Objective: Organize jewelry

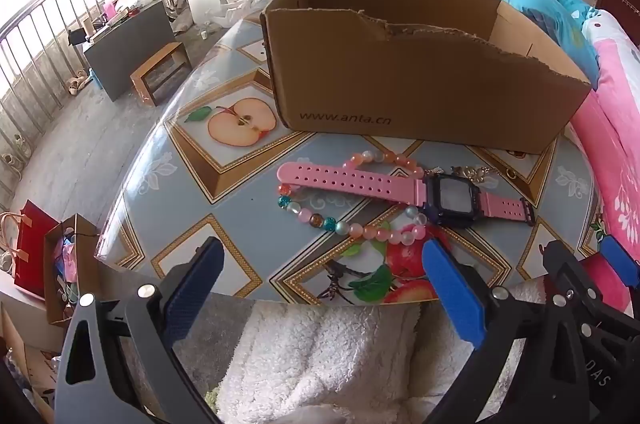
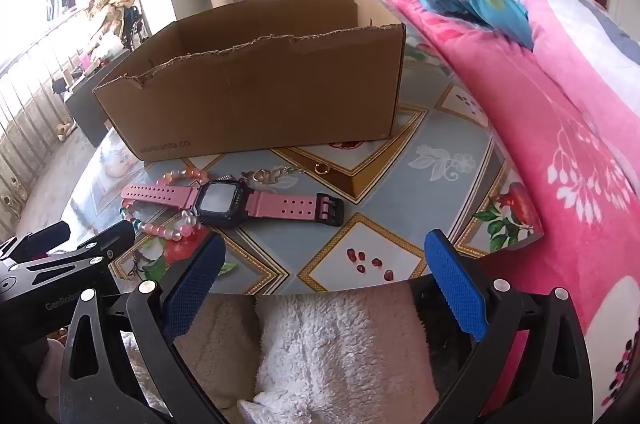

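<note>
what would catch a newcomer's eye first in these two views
The pink watch lies flat on the patterned table, across a loop of pastel beads. Just behind them stands a torn-edged cardboard box, open on top. Both the left gripper and right gripper are open and empty near the table's front edge.

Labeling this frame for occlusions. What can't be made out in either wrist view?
- Cardboard box floor: both views, hidden by its torn front wall.
- Beaded bracelet: both views, part lies under the pink watch.
- Gold chain piece: both views, too small to identify.
- Watch face: glare, no reading.
- Left gripper and right gripper: open, empty.
</note>
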`<state>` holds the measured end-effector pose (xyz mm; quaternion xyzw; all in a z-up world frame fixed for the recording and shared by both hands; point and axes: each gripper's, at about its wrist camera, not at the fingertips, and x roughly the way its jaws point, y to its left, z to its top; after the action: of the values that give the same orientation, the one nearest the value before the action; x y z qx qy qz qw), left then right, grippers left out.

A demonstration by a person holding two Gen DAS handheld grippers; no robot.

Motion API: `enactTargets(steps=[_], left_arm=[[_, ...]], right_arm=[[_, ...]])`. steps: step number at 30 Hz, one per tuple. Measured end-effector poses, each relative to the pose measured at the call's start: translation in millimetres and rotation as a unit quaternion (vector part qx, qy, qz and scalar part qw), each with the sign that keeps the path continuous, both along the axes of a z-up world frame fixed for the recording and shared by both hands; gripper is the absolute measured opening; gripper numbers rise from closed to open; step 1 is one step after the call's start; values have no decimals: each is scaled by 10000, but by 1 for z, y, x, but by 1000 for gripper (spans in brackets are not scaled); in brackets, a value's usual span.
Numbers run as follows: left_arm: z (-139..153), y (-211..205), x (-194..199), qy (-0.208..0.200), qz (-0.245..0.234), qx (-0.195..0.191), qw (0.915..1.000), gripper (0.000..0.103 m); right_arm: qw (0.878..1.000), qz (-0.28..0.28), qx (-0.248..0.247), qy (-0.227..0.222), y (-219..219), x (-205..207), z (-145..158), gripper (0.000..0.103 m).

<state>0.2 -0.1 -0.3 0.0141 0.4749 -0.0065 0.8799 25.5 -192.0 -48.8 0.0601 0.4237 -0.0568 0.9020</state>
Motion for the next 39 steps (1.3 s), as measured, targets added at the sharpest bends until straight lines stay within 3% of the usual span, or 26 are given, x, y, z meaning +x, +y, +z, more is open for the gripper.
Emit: enactTargets(steps=[39], left_arm=[[-6, 8, 2, 74, 11, -84, 9999, 97]], right_arm=[[9998, 89, -191, 74, 9, 5, -2, 95]])
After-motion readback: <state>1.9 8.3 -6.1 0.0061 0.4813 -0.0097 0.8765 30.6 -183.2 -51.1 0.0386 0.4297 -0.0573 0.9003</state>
